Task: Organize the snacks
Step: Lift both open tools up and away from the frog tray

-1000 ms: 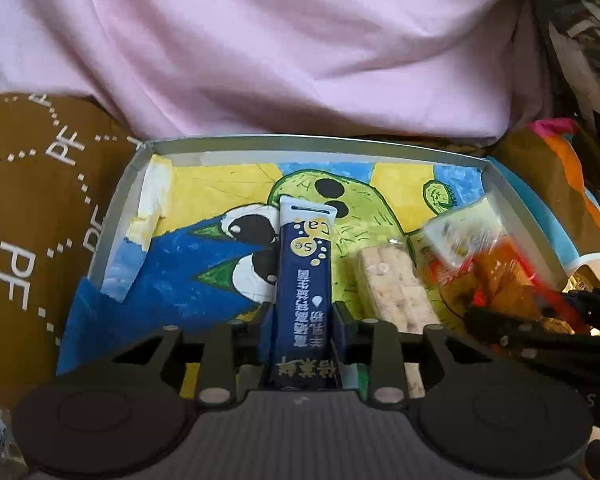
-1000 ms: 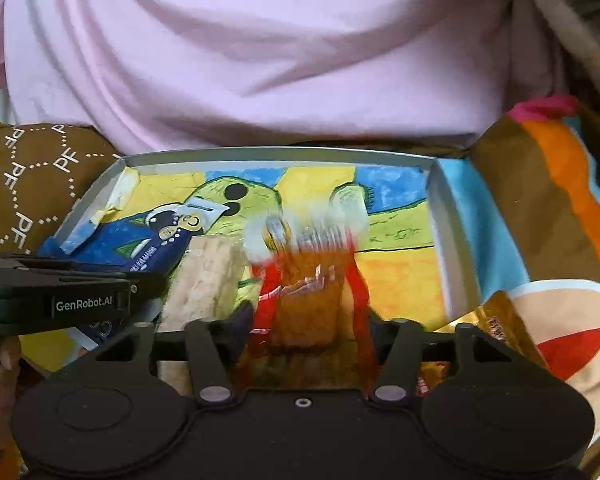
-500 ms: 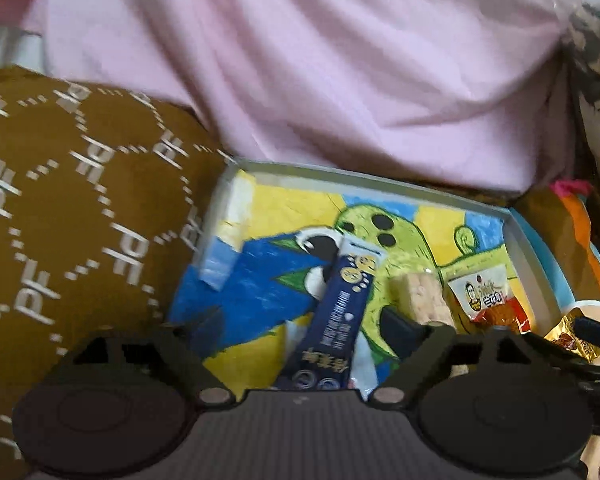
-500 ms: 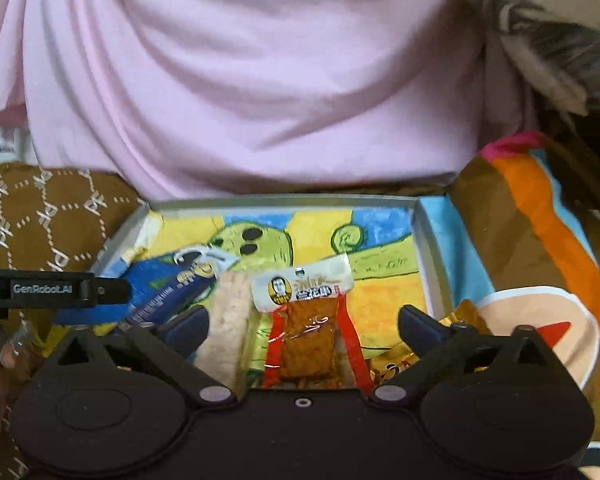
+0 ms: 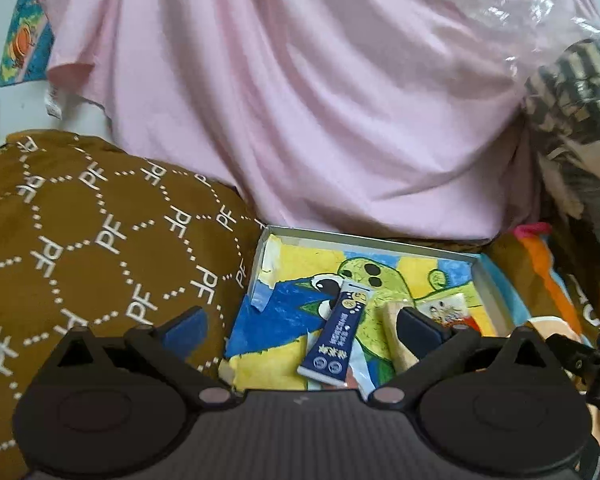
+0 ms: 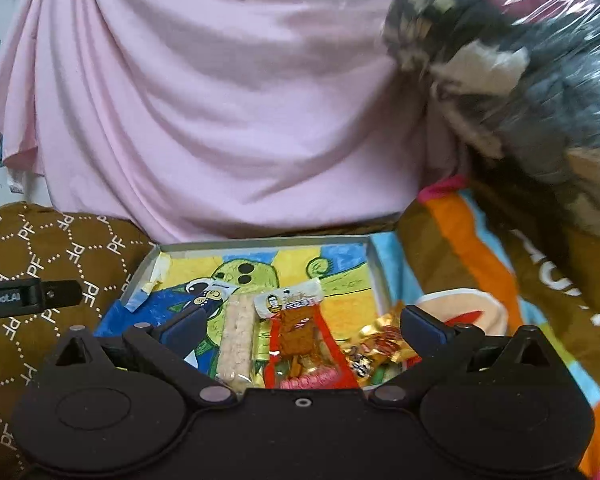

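A shallow box with a cartoon drawing inside holds three snacks side by side. A dark blue stick pack lies at the left, a pale crisp bar in the middle, a red-edged clear pack of brown snack at the right. My left gripper is open and empty, held back above the box's near left. My right gripper is open and empty, above the box's near edge.
A brown "PF" patterned cushion lies left of the box. Pink cloth hangs behind it. A striped colourful blanket lies to the right. Gold-wrapped sweets sit at the box's near right corner. A plastic-wrapped bundle is at upper right.
Both grippers opened, letting go of the blue stick pack and the red-edged pack in the box, then drew back and up. The blue pack now lies slanted.
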